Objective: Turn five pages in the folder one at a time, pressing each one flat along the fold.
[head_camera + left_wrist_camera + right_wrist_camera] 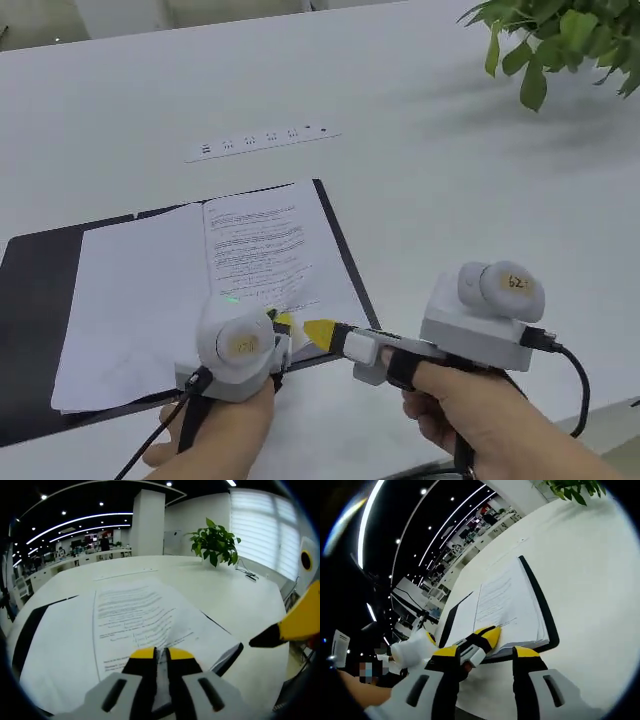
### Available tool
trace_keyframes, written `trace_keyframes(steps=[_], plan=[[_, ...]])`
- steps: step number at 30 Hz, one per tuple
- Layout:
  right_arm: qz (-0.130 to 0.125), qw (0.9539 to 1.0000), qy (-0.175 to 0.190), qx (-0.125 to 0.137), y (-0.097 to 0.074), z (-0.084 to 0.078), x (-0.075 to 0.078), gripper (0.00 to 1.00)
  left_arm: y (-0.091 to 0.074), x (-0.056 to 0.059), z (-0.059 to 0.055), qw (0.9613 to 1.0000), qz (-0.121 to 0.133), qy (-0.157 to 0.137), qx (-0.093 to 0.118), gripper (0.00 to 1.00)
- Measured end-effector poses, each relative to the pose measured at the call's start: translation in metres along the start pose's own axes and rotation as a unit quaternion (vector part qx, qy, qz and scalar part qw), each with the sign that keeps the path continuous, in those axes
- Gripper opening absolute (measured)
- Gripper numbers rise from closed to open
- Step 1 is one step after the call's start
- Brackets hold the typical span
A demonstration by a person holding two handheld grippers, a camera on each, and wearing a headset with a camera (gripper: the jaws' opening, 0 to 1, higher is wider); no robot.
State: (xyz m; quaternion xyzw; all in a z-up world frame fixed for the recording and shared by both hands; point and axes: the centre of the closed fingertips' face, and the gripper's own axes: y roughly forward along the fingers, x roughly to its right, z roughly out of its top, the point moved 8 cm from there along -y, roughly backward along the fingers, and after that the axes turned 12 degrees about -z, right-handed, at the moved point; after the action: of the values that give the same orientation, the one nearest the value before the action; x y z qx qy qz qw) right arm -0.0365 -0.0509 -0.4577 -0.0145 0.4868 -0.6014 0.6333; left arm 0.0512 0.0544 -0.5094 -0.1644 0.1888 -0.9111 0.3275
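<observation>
A black folder (30, 300) lies open on the white table, a blank sheet (140, 290) on its left side and a printed page (260, 245) on its right. My left gripper (283, 322) sits at the near edge of the printed page (135, 615). In the left gripper view its yellow-tipped jaws (161, 654) are shut on that page's lower edge. My right gripper (320, 333) points left at the folder's near right corner, close beside the left one. Its jaws (486, 652) stand open with nothing between them, just short of the folder (540, 605).
A flush socket panel (262, 140) sits in the table beyond the folder. A potted plant (560, 40) stands at the far right. The table's near edge runs just under both hands, and a cable (575, 375) trails from the right gripper.
</observation>
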Motion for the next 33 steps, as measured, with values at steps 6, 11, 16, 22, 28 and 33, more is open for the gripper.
trace_keyframes(steps=[6, 11, 16, 22, 28, 33], plan=[[-0.002, 0.9993, 0.035, -0.009, 0.016, -0.005, 0.0, 0.37, 0.0, 0.0, -0.001, 1.0, -0.002, 0.0, 0.003, 0.06], [-0.017, 0.9982, 0.058, -0.003, 0.025, -0.003, 0.003, 0.36, 0.0, 0.0, -0.001, 1.0, -0.003, 0.0, 0.005, 0.06], [-0.032, 0.9959, 0.085, 0.0, 0.031, -0.002, 0.01, 0.34, 0.001, -0.001, -0.001, 1.0, -0.006, -0.001, 0.006, 0.06], [-0.069, 0.9914, 0.111, 0.006, 0.035, -0.003, 0.021, 0.17, 0.001, -0.002, -0.001, 1.0, -0.007, -0.001, 0.005, 0.06], [-0.094, 0.9875, 0.126, 0.016, 0.036, -0.004, 0.028, 0.0, 0.001, -0.002, -0.001, 0.9999, -0.01, 0.0, 0.001, 0.06], [-0.094, 0.9873, 0.124, 0.03, 0.034, -0.006, 0.025, 0.0, 0.001, -0.003, 0.001, 0.9999, -0.016, -0.002, -0.005, 0.07]])
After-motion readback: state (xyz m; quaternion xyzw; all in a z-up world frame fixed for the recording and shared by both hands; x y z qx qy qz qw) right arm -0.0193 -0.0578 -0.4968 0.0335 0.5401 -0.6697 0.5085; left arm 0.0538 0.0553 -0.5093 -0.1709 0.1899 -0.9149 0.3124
